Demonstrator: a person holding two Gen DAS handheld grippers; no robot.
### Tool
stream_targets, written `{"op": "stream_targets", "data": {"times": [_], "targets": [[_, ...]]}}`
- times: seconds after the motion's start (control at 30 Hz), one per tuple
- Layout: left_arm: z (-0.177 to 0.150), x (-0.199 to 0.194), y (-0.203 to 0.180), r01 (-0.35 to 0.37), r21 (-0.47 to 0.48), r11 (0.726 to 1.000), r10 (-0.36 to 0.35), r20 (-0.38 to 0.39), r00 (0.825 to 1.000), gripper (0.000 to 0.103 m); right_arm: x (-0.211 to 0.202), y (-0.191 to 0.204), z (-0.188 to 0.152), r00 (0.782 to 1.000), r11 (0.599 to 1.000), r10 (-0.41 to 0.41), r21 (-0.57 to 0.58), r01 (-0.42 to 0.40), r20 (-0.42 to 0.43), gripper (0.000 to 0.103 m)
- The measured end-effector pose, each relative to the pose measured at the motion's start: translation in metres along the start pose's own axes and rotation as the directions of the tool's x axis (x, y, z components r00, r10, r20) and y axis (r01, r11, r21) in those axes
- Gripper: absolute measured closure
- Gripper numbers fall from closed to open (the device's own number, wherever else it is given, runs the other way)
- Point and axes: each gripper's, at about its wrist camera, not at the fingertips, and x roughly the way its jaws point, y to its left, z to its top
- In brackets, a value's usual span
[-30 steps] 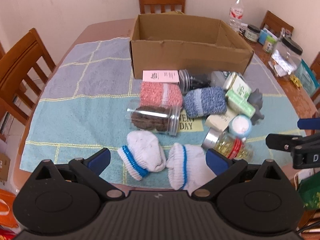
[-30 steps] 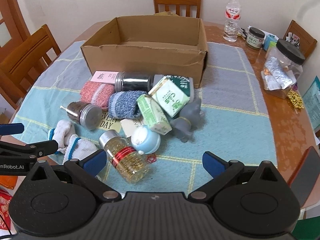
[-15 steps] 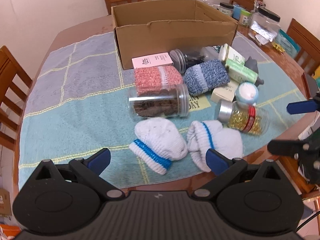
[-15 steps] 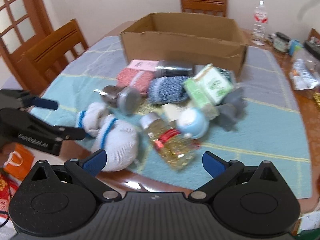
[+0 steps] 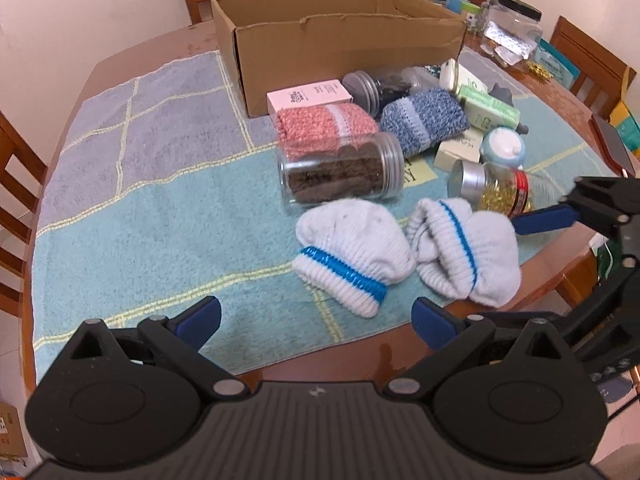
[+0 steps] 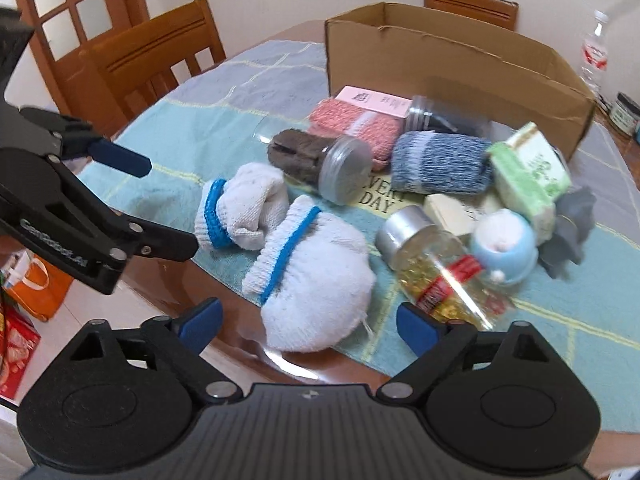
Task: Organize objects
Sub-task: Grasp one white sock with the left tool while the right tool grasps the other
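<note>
Blue-padded, your left gripper (image 5: 316, 317) and right gripper (image 6: 308, 324) both stand spread wide and hold nothing. Your right one frames the nearer white sock (image 6: 316, 276) at the towel's (image 5: 140, 208) edge; the second white sock (image 5: 352, 256) lies touching it. Beyond, a brown-filled jar (image 5: 340, 174), glitter jar (image 6: 432, 268) and rolled socks cluster before the cardboard box (image 5: 344, 40).

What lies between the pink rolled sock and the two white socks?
A clear jar of brown contents, on its side, lies between the pink sock and white socks, shown in both wrist views.
</note>
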Motion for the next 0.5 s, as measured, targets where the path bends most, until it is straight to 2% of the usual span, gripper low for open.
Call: {"op": "stream_targets", "data": {"times": [0.1, 0.2, 0.33, 0.5], "targets": [[-0.001, 0.005, 0.005, 0.009, 0.007, 1.000, -0.009, -0.007, 1.000, 0.002, 0.011, 0.006, 0.001, 1.000, 0.999, -0.025, -0.024, 0.025, 0.008, 0.015], [0.000, 0.008, 0.010, 0.019, 0.007, 1.000, -0.018, -0.011, 1.000, 0.002, 0.017, 0.010, 0.003, 0.998, 0.998, -0.049, -0.042, 0.050, 0.034, 0.015], [0.002, 0.013, 0.014, 0.035, 0.011, 0.999, -0.035, -0.013, 0.999, 0.002, 0.020, 0.008, 0.007, 0.998, 0.998, -0.051, -0.021, 0.052, 0.041, 0.024], [0.007, 0.019, 0.012, 0.056, 0.047, 0.997, -0.056, -0.011, 0.998, 0.002, 0.016, 0.008, 0.005, 0.998, 0.998, -0.056, -0.037, 0.057, 0.038, 0.030]]}}
